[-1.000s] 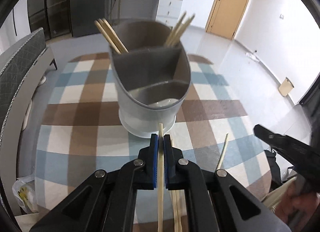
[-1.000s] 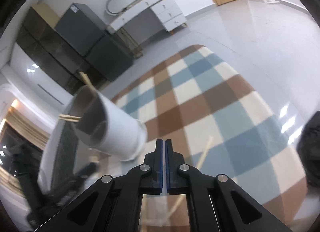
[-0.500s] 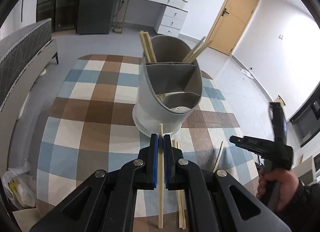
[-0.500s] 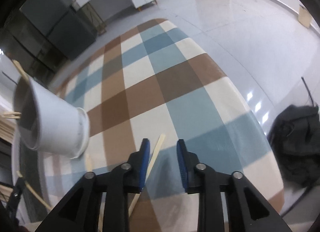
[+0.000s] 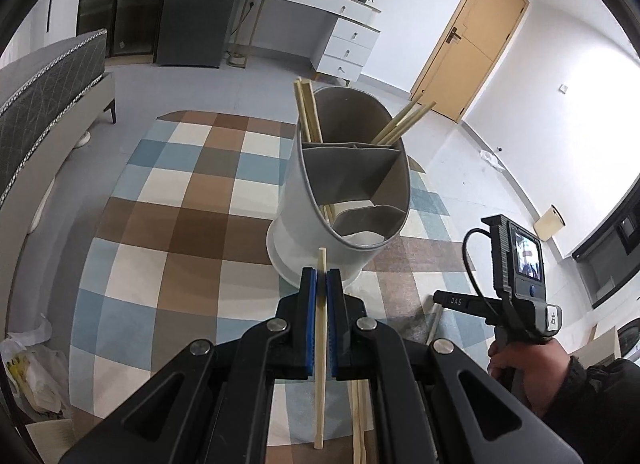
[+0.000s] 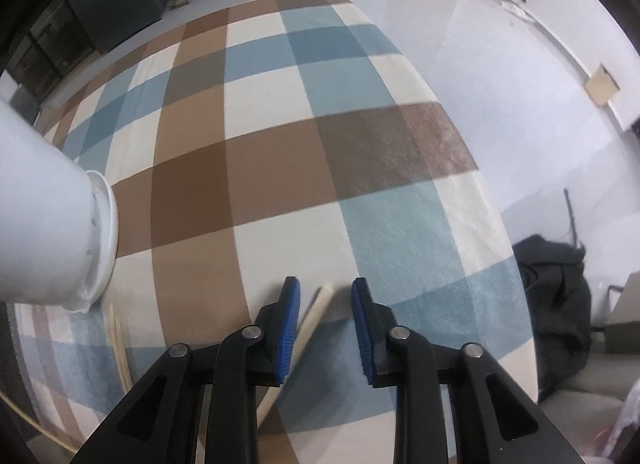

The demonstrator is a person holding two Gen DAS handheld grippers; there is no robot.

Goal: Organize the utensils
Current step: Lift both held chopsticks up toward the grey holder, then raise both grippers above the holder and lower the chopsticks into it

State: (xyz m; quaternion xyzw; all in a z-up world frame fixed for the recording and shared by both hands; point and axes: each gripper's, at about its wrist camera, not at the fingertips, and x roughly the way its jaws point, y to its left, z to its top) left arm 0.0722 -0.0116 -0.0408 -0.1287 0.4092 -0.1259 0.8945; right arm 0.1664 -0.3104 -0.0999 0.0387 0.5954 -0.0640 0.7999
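Landmark: grey-white utensil holder [image 5: 344, 199] standing upright on the checked rug [image 5: 168, 223], divided into compartments. Two pairs of chopsticks stand in its far compartments: one pair [image 5: 306, 111] at the far left of the rim, another pair [image 5: 404, 123] leaning out at the far right. The near compartments look empty apart from stick ends seen low inside.

Left gripper [image 5: 321, 284], just in front of the holder's base, is clamped tight on a single chopstick [image 5: 320, 364]; the blue pads press it from both sides, and its tip pokes up against the holder's near wall. More loose chopsticks [image 5: 358, 416] lie on the rug near the holder, partly hidden under this gripper.

Right gripper [image 6: 325, 296] is low over the rug to the right of the holder, pointing steeply down, held by a person's hand [image 5: 520, 364] in a dark sleeve. Its jaws are closing, with a clear gap still showing; a loose chopstick on the rug [image 6: 310, 324] lies between them, right against the left pad, apart from the right pad. Another pair of sticks [image 6: 118, 340] lies just beside the holder's base [image 6: 100, 244] in that view.
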